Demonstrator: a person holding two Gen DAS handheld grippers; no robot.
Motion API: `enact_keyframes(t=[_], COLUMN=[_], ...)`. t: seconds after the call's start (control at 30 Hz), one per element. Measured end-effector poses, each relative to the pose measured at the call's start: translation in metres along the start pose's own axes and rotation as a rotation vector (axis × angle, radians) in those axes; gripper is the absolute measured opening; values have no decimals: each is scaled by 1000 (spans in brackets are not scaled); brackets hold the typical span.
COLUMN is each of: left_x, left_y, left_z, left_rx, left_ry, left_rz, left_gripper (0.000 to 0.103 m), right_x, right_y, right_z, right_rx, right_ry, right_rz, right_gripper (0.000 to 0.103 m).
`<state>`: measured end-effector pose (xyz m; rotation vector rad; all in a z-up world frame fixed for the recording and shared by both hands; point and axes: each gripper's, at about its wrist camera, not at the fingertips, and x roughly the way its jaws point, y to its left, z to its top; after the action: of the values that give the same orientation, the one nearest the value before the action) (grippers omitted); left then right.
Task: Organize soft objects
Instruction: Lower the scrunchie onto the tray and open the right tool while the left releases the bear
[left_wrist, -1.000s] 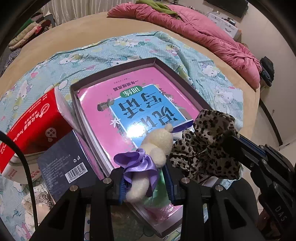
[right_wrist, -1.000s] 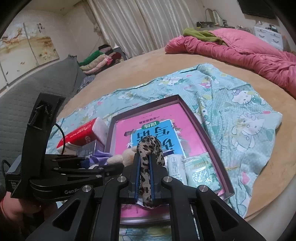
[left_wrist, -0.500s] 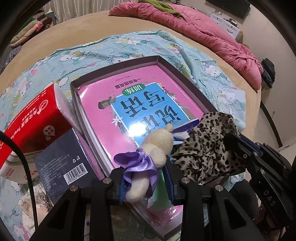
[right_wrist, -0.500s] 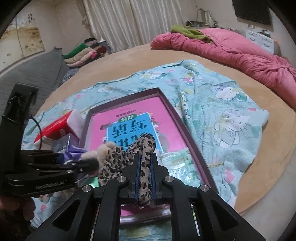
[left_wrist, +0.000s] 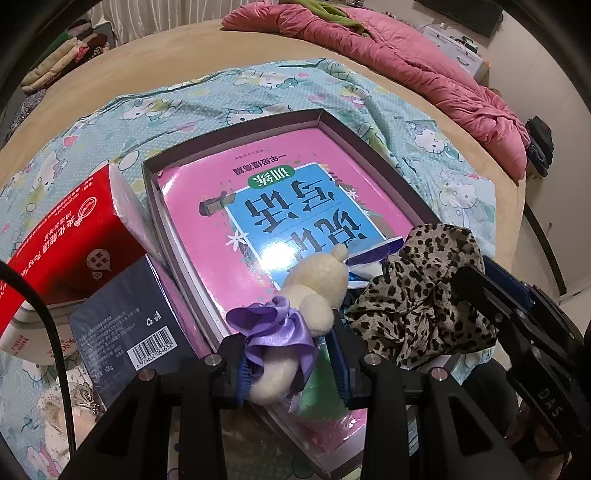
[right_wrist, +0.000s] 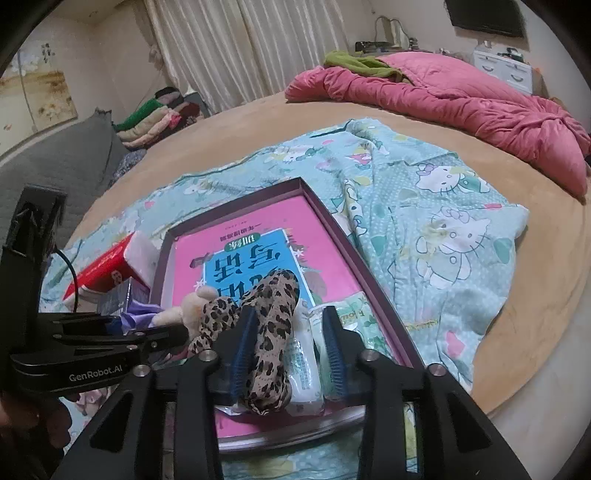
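A cream plush bear (left_wrist: 314, 284) with a purple satin bow (left_wrist: 273, 328) hangs over the near corner of the purple box (left_wrist: 388, 173), and my left gripper (left_wrist: 291, 354) is shut on it. The left gripper (right_wrist: 110, 339) also shows at the left of the right wrist view. A leopard-print fabric piece (right_wrist: 273, 317) lies in the box beside the bear. It sits between the fingers of my right gripper (right_wrist: 288, 325), whose jaws are opening; it leans on the left pad while the right pad stands clear. From the left wrist view, the leopard fabric (left_wrist: 417, 295) bunches against the right gripper (left_wrist: 517, 314).
A pink book (left_wrist: 295, 184) fills the box floor. A white packet (right_wrist: 303, 365) and a green one (right_wrist: 354, 314) lie at its near end. A red tissue pack (left_wrist: 62, 236) and a dark box (left_wrist: 129, 325) stand left of it. All rests on a cartoon-cat blanket (right_wrist: 443, 229); a pink quilt (right_wrist: 461, 96) lies behind.
The right gripper's jaws, shut on the leopard fabric before, have parted, and the fabric has settled lower in the box beside the bear. The left gripper and bear have not moved.
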<state>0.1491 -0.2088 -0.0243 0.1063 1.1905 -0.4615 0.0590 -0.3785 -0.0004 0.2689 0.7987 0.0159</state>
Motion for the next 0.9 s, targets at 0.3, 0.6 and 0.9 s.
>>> enact_keyframes(t=[0.3, 0.6, 0.9], left_x=[2, -5, -15], left_y=[3, 5, 4], left_z=[0, -1, -3], left_rx=[-23, -33, -23], left_ry=[9, -1, -23], left_rz=[-13, -16, -20], left_gripper=[38, 42, 51], right_x=[-5, -6, -3], right_y=[0, -1, -8], right_z=[0, 0, -1], right_rx=[5, 11, 32], right_ry=[-26, -28, -17], right_rz=[1, -4, -43], right_gripper=[62, 65, 72])
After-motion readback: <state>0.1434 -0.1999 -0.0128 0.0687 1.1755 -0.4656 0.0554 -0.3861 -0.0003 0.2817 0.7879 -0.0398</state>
